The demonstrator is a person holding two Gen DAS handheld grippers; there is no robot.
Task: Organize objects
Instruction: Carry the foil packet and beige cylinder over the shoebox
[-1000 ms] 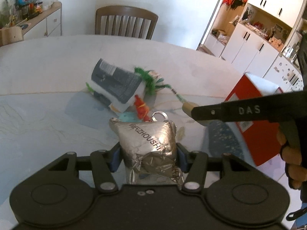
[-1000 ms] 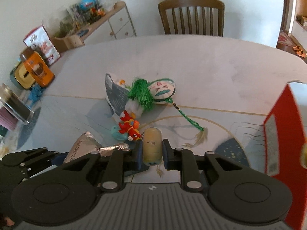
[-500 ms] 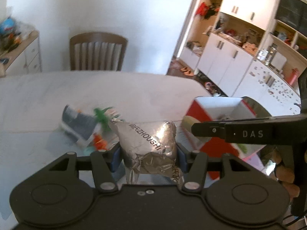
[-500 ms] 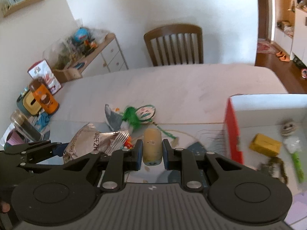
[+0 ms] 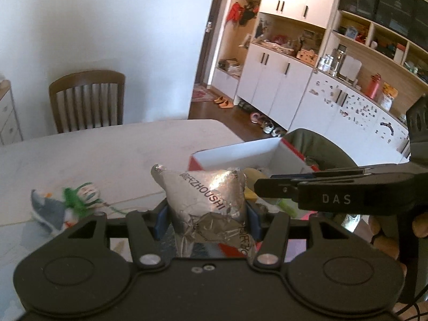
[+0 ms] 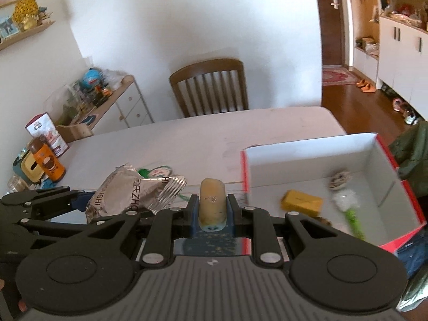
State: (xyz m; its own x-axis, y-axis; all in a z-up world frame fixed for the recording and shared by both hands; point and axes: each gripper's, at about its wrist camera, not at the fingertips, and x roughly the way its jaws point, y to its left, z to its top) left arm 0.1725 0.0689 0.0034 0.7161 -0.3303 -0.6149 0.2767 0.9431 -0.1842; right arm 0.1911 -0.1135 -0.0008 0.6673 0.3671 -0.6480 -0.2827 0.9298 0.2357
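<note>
Lying inside red-walled box (image 6: 385, 187): yellow packet (image 6: 301, 202), green-stemmed item (image 6: 350, 212).

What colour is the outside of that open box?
Red outside, white inside; the box shows best in the right wrist view.

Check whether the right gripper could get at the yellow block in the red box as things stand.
Probably not yet: the right gripper is shut on a tan capsule. The red box is open-topped, leaving the yellow block uncovered.
</note>
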